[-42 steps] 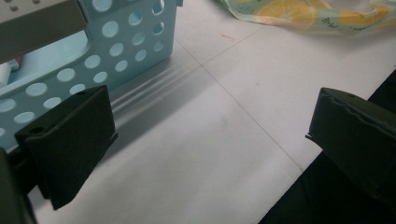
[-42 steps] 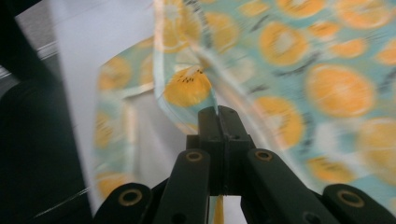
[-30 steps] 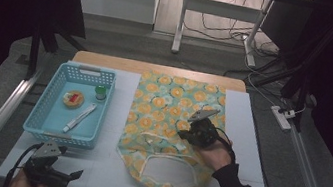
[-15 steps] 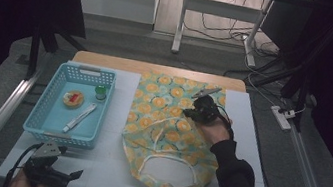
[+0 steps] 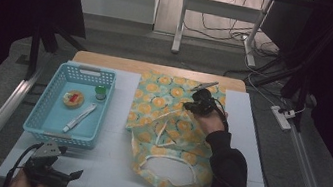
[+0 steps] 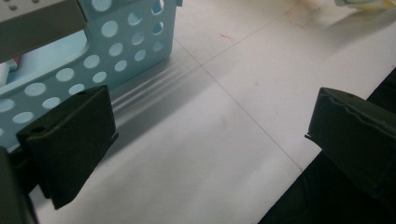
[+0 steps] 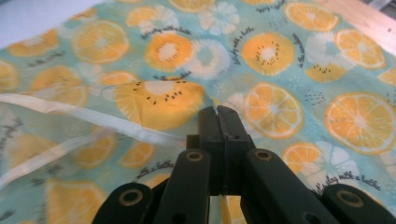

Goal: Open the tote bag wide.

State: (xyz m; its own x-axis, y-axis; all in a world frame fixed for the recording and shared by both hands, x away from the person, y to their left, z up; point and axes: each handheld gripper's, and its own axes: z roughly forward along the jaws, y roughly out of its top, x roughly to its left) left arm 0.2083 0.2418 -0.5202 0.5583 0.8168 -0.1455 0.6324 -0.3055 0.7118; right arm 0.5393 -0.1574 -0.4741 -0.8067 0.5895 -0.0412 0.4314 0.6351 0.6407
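Observation:
A teal cloth bag [image 5: 169,124] printed with orange slices lies on the white mat, mid-right. My right gripper [image 5: 202,101] hovers over its far part, shut on the bag's white strap [image 5: 165,124], which runs taut from the jaws. In the right gripper view the two jaws [image 7: 218,114] meet with the strap [image 7: 70,109] leading off left across the bag [image 7: 280,56]. My left gripper [image 5: 71,175] rests at the table's near left corner, open and holding nothing. In the left gripper view it [image 6: 210,135] faces bare mat.
A light blue basket [image 5: 49,115] at the left holds a round orange thing [image 5: 73,98], a small green-capped jar [image 5: 100,93] and a white tube [image 5: 78,117]. Its perforated wall [image 6: 116,42] is just beside the left jaw. A white loop handle [image 5: 170,167] lies at the bag's near end.
The right gripper has moved away toward the table's far edge, staying shut and drawing the strap and upper cloth of the bag with it. The left gripper has stayed put.

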